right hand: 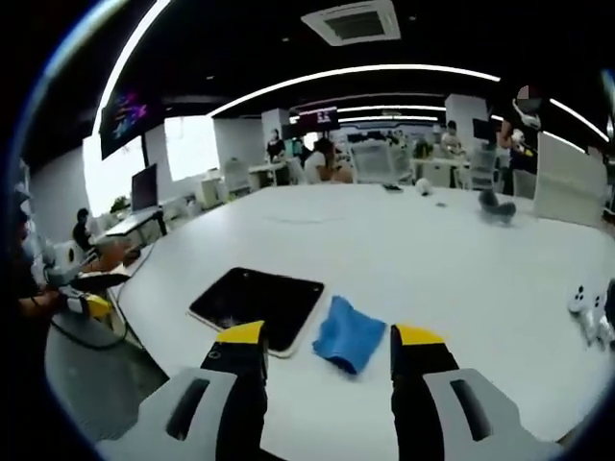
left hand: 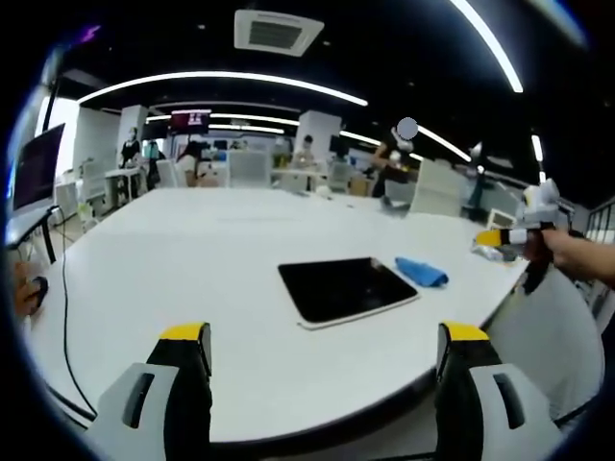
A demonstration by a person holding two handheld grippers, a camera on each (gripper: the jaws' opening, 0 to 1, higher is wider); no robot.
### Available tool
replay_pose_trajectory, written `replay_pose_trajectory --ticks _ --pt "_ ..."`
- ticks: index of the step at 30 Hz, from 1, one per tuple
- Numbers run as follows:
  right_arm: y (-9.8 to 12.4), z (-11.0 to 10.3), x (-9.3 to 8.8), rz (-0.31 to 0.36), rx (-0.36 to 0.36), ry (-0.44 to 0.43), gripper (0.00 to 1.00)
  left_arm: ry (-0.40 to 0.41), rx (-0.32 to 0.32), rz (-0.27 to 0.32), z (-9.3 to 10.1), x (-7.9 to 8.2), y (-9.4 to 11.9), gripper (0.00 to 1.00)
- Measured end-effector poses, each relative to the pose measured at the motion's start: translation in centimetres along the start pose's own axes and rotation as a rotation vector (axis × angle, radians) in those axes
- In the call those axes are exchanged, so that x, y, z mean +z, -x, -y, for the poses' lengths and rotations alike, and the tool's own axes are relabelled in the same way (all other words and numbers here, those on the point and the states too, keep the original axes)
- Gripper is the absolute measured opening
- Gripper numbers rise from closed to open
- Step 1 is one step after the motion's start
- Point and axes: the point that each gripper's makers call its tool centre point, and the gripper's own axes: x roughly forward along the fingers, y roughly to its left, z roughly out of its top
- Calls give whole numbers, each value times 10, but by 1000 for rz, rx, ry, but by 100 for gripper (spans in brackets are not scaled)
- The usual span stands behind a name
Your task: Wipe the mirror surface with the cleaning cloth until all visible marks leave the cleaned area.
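The flat dark rectangular mirror (right hand: 258, 306) lay on the white table (right hand: 413, 259) with the crumpled blue cleaning cloth (right hand: 349, 333) just beside it, the empty, wide-open right gripper (right hand: 332, 346) apparently lined up to grab the cloth, and the left gripper (left hand: 326, 343) equally open and empty.

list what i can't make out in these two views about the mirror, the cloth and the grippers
- Marks on the mirror: too small and dark in both views to tell.
- Blue cloth: its near edge sits between the right gripper jaws in the right gripper view; contact cannot be told.
- Left gripper: its body is cut off by the bottom edge of the left gripper view.
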Motion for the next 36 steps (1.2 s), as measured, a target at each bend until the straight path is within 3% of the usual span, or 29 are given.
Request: replay_pose_trajectory --ticks 2,6,12,17,27,36 --pt "-7 4 -3 -51 1 24 46 1 -2 -2 0 0 0 96" --pt "-24 6 -3 -79 31 43 42 1 1 -4 0 -1 0 96" --pt "-50 6 -22 -160 61 45 42 1 14 -4 -3 -1 0 97" --pt "-65 8 -31 -236 68 168 37 0 14 -10 -3 -1 0 97" --pt "-108 16 -41 -303 81 153 34 1 11 -21 -3 -3 0 96" --pt "-122 17 -59 -364 89 152 32 4 12 -22 -3 -3 0 96"
